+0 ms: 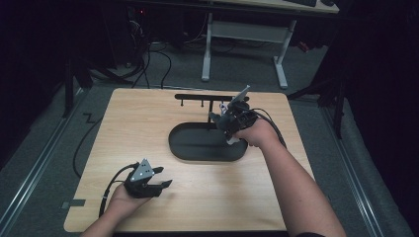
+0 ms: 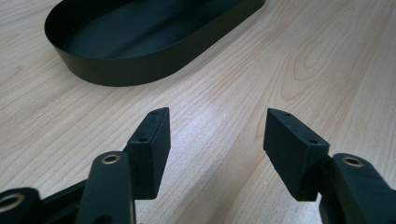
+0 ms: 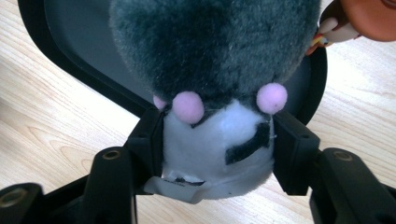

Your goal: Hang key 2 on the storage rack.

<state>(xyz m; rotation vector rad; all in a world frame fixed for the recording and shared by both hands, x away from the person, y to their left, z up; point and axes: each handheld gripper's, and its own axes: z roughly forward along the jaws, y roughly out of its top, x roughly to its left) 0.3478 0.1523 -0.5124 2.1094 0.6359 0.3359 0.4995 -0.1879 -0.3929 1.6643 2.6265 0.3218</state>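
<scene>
Two grippers were yours: the right gripper [image 3: 217,140] clamped the plush toy [image 3: 215,70] over the tray [image 1: 197,148] near the desk's [image 1: 148,113] far edge, release due next, while the left gripper [image 2: 217,149] stood apart.

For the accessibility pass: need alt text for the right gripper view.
A grey and white plush toy with small pink pompoms sits between the right gripper's two black jaws, above the end of a black oval tray on a light wooden table. An orange and brown figure shows at the top right corner.
</scene>
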